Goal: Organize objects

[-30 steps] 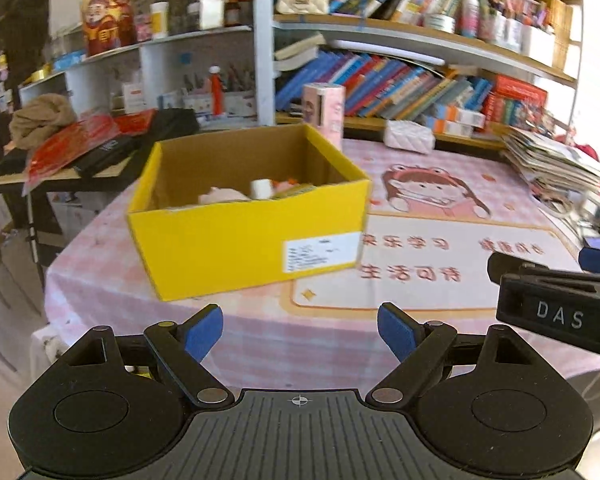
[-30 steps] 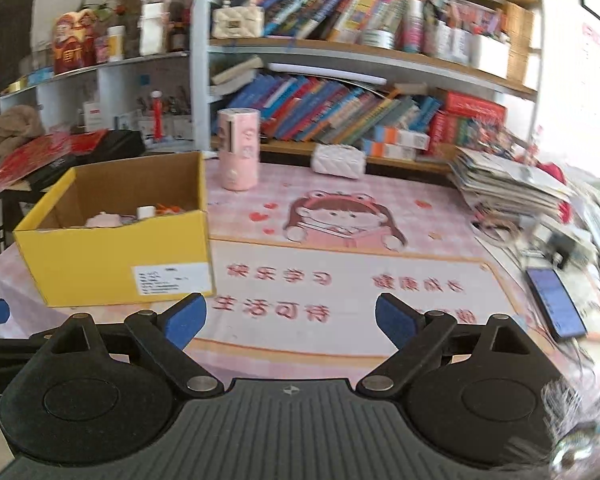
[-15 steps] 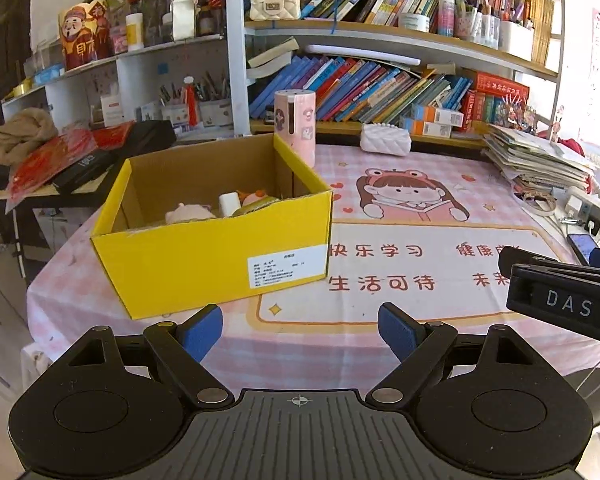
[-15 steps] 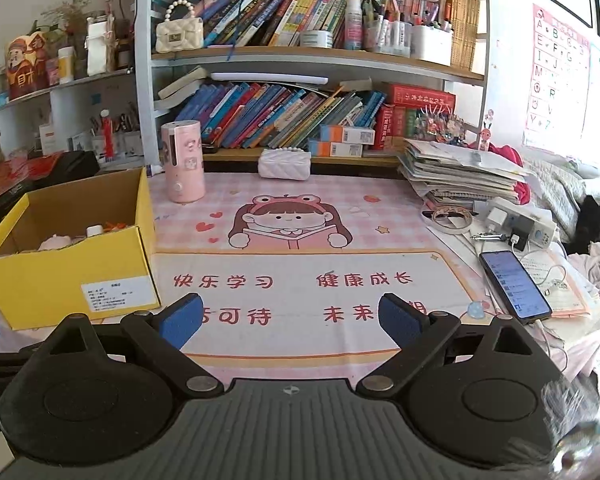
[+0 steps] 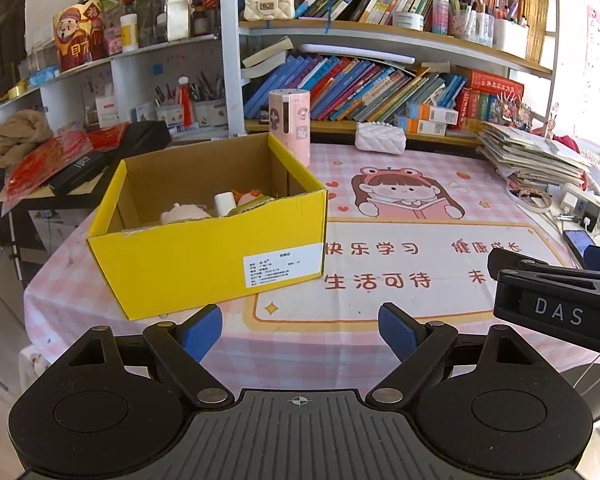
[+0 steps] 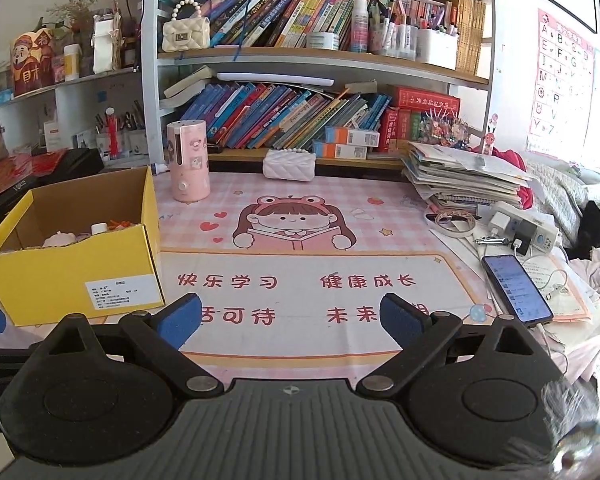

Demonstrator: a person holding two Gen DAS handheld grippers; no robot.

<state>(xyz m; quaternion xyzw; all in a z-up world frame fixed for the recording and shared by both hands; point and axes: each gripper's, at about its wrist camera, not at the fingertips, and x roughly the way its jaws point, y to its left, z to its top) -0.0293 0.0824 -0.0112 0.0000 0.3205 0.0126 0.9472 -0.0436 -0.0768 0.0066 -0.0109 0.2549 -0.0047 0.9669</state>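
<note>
A yellow cardboard box (image 5: 204,268) stands on the left of the pink table mat, also in the right wrist view (image 6: 72,276). It holds several small items, among them a pale pink toy (image 5: 182,213) and a white cylinder (image 5: 225,203). My left gripper (image 5: 300,330) is open and empty, near the table's front edge, just right of the box front. My right gripper (image 6: 290,316) is open and empty above the mat's front. Its black side (image 5: 560,304) shows at the right of the left wrist view.
A pink cylinder case (image 6: 188,160) and a white quilted pouch (image 6: 289,164) stand at the back of the table. A stack of papers (image 6: 464,176), chargers and a phone (image 6: 516,288) lie at the right. Bookshelves (image 6: 300,60) rise behind.
Both grippers have pulled back and swung right: the box has shifted left in both views and more of the table's right side shows. Both stay open and empty.
</note>
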